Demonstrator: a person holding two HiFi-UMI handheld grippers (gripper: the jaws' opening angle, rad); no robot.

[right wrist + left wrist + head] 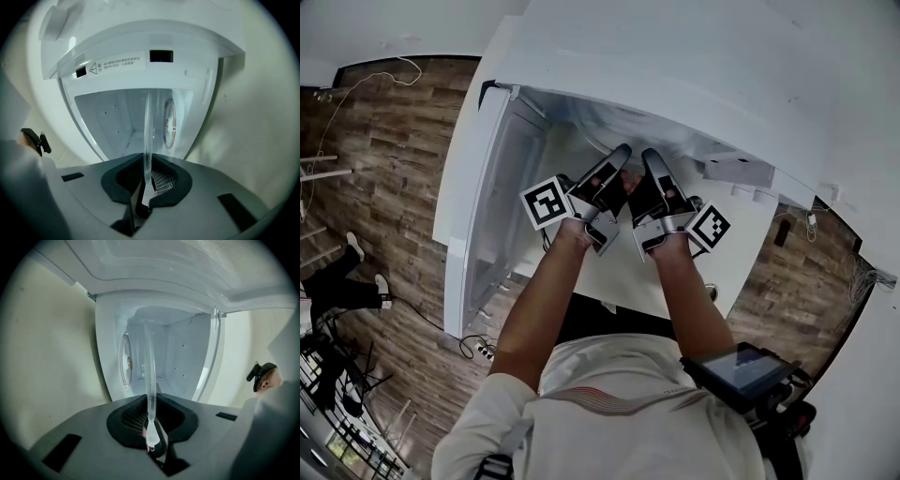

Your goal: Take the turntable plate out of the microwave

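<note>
Clear glossy glass turntable plate, smooth glossy white walls of the microwave, grained brown wood floor

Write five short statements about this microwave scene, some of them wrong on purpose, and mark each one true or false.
1. The microwave door stands open. True.
2. The left gripper is empty. False: its jaws are shut on the rim of the glass turntable plate.
3. The right gripper grips the plate's rim too. True.
4. The microwave is black. False: its frame and cavity are white.
5. The door swings open on the right of the head view. False: it stands open on the left of that view.
</note>
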